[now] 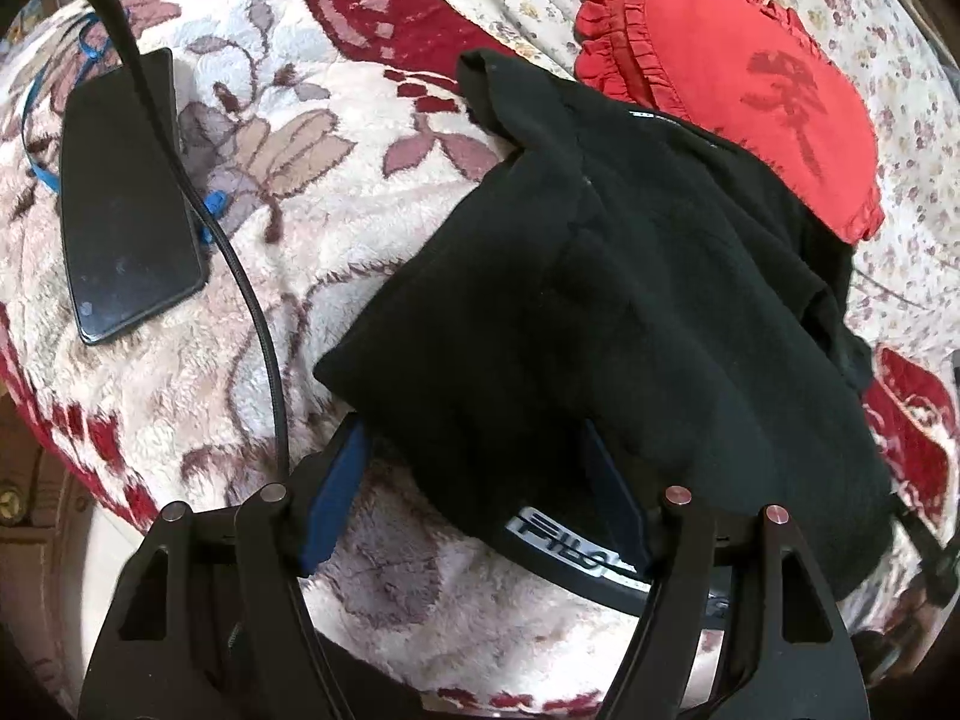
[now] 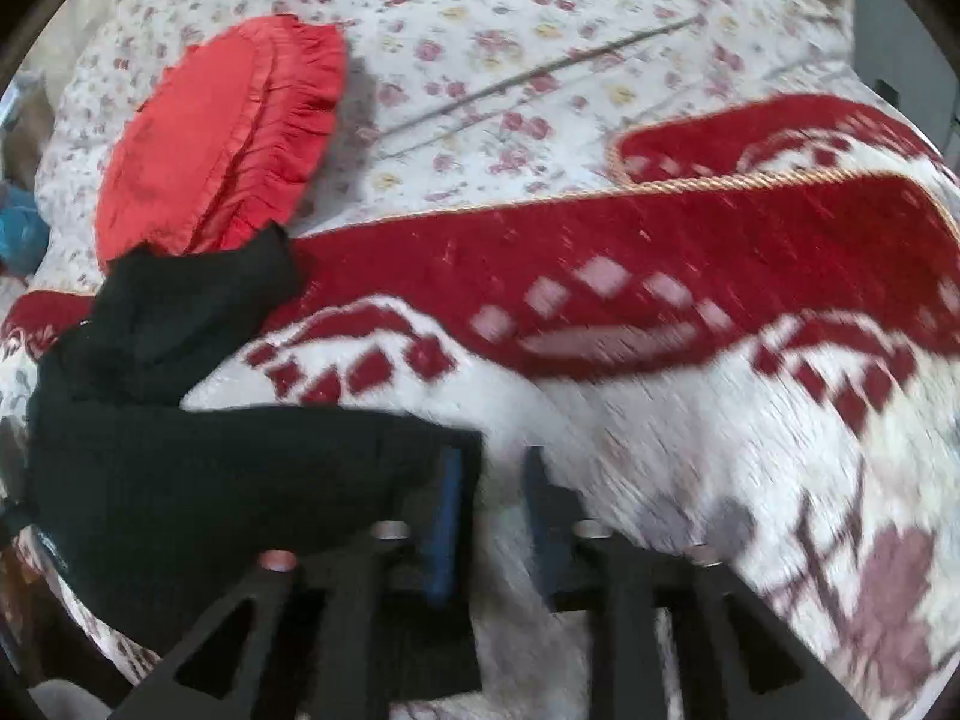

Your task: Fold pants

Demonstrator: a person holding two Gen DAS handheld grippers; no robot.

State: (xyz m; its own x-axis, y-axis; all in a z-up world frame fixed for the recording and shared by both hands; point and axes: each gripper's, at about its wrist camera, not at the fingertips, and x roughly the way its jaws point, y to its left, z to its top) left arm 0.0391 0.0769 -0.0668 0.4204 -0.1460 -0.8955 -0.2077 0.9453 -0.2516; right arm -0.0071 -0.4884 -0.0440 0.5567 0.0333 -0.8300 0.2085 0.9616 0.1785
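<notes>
Jaws wide on left gripper (image 1: pixel 474 462), pants (image 1: pixel 630 312) edge btwn them.

Supporting surface: a bed (image 2: pixel 540 60) covered by a floral sheet (image 1: pixel 900 120); a plush red-and-white blanket (image 1: pixel 360 180) lies over the sheet; the black pants (image 1: pixel 600 300) lie bunched on the blanket; a red frilled cushion (image 1: pixel 750 90) rests on the sheet, touching the pants; a black phone (image 1: pixel 126 198) lies flat on the blanket, well apart from the pants; a black cable (image 1: pixel 252 300) crosses the phone.
</notes>
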